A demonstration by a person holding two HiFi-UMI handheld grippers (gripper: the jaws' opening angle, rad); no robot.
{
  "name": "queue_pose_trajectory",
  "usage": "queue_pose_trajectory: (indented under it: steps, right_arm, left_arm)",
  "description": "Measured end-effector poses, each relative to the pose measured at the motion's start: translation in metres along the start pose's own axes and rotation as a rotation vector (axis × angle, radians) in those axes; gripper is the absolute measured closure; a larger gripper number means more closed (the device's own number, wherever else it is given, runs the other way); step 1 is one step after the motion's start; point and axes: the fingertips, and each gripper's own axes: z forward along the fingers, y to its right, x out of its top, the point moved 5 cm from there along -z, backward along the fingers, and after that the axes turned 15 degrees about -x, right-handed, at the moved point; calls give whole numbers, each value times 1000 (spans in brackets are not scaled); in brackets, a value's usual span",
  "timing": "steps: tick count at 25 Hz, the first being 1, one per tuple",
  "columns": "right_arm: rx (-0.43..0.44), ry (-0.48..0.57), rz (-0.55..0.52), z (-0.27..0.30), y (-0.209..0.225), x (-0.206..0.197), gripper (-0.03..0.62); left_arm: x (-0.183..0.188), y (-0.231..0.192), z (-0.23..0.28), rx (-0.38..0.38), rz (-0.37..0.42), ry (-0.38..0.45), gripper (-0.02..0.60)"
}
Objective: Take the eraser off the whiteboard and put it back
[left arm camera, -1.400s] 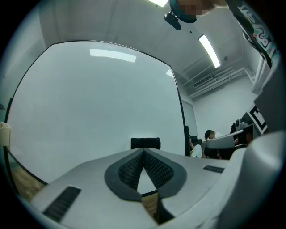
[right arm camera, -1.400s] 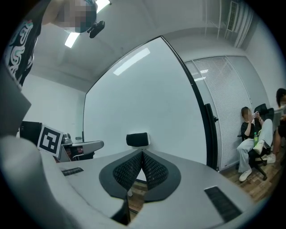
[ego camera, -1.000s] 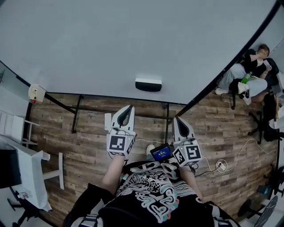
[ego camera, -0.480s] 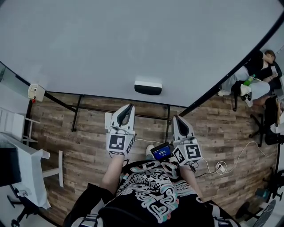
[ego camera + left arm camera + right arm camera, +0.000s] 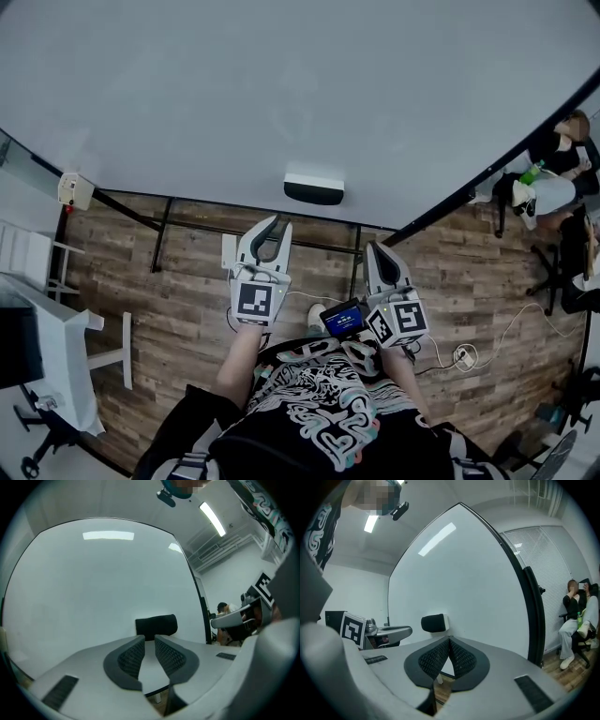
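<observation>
**Black ribbed pads parting on the left gripper [image 5: 149,638]; eraser [image 5: 156,625] not yet gripped**

Left gripper: its jaws have just been opening and now stand a narrow slot apart. Nothing is between them. They point level at the whiteboard [image 5: 281,84], with the eraser dead ahead of the gap but still apart from the tips. Judgement: the slot is being widened to fit the eraser's body, and it looks too narrow for that at present.

Right gripper [image 5: 449,640]: the pad tips meet and it carries nothing. It is held beside the left one, also facing the board. It appears to be idle, parked clear of the approach line.

Materials: the pads [image 5: 129,656] are dark rubber with a fine diamond grid, set into smooth pale grey curved plastic shells. This texture should bite well on a small block.

Eraser: a short rounded block, black on the outward face, with a white layer on the board side. It sits flat against the board, low and near the middle. It probably holds there by magnet, so expect a brief resistance on pull-off.

Whiteboard: matt white and unmarked, with a thin black frame [image 5: 441,202]. Below it is wood-plank floor [image 5: 187,281].
</observation>
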Motion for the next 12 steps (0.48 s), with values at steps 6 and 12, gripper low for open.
queue_pose_trajectory:
  steps: [6, 12]
  right_arm:
    - [3, -6, -7, 8, 7, 0, 568]
    - [-8, -15, -12, 11, 14, -2, 568]
  left_arm:
    - [-3, 12, 22, -48, 220, -107, 462]
    - [-11, 15, 34, -61, 418, -218, 405]
